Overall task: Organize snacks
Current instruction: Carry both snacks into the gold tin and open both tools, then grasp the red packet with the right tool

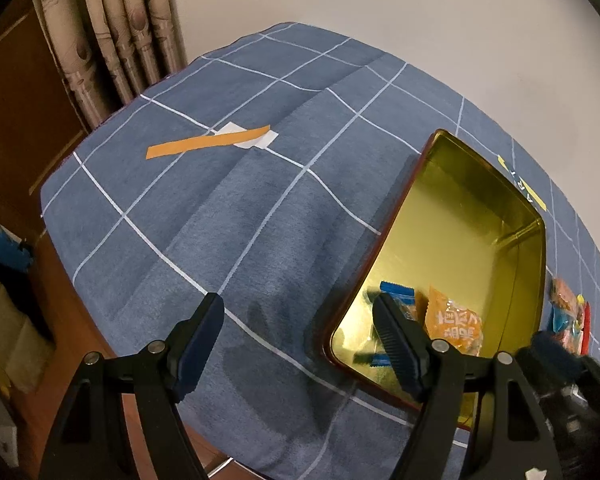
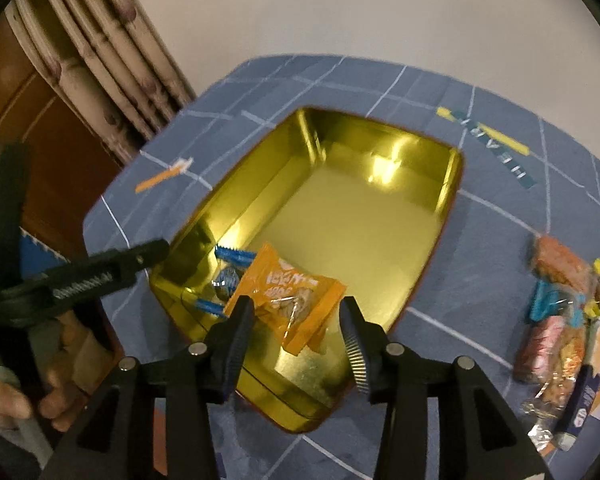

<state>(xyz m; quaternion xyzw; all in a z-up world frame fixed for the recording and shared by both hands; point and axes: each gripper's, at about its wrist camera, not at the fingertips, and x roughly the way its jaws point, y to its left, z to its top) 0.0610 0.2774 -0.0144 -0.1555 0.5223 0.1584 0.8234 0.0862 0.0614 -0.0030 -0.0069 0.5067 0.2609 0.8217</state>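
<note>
- Right gripper (image 2: 296,332), jaws apart and empty, hovers over orange snack packet (image 2: 288,300) inside gold rectangular tin (image 2: 440,208).
- Pile of loose wrapped snacks (image 2: 564,320) lies on its right, nearer this gripper.
- Left gripper (image 1: 300,340), jaws apart and empty.

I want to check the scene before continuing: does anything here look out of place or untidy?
Mostly the loose pile of wrapped snacks on the blue checked cloth, outside the gold metal tin. Only an orange packet and a blue-wrapped one lie inside.

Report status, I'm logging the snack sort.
Left gripper open, empty. Right gripper open above orange packet in gold tin. Snack pile waits right of tin. Nothing blocking.
</note>
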